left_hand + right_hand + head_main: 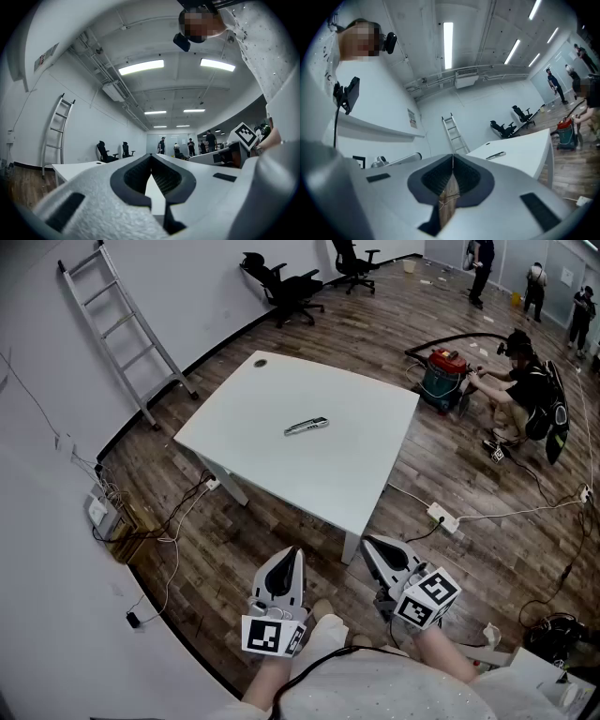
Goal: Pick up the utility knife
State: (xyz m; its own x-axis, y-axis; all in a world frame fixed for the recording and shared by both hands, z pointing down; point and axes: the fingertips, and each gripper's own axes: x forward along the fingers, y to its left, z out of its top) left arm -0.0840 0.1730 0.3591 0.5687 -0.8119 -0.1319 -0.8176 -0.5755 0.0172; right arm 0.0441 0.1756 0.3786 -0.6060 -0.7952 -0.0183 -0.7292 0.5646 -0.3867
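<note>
The utility knife (307, 426), silver-grey and slim, lies flat near the middle of the white table (253, 465). In the right gripper view the utility knife (495, 155) shows small on the table top ahead. My left gripper (285, 559) and right gripper (373, 552) are held close to my body, short of the table's near edge, far from the knife. Both have their jaws closed tip to tip with nothing between them. The left gripper (151, 158) points out level over the table toward the far room. The right gripper (453, 156) also points level.
A ladder (122, 329) leans on the left wall. Cables and a power strip (442, 517) lie on the wood floor around the table. A crouching person (525, 395) works beside a red vacuum (444, 374) at the right. Office chairs (291, 287) stand at the back.
</note>
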